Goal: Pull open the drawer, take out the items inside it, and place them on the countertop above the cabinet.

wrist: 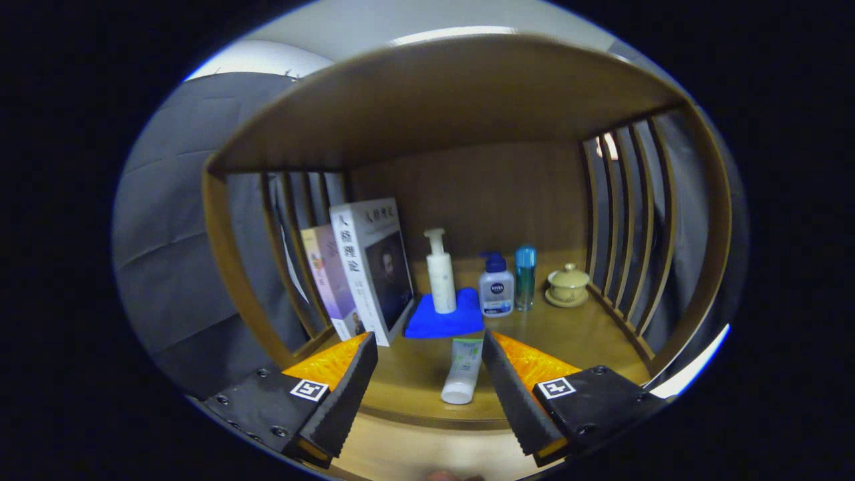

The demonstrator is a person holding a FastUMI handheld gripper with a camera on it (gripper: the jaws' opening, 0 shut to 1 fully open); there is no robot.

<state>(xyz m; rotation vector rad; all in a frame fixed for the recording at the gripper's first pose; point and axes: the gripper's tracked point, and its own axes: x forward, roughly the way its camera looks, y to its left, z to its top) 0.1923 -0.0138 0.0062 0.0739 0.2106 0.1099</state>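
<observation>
Gripper view: your gripper is wide open, empty; tube btwn fingers, prob. light, squashy — pinch its middle.

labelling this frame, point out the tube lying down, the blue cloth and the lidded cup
tube (462, 374): gripper view, middle of its body, lying between the open claw's fingers
blue cloth (434, 324): gripper view, bare front left part, ahead of the pump bottle
lidded cup (568, 283): gripper view, side of the bowl

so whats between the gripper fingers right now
A white squeeze tube lying flat on the wooden countertop, cap end toward the open gripper, untouched by either finger, in the gripper view.
</observation>
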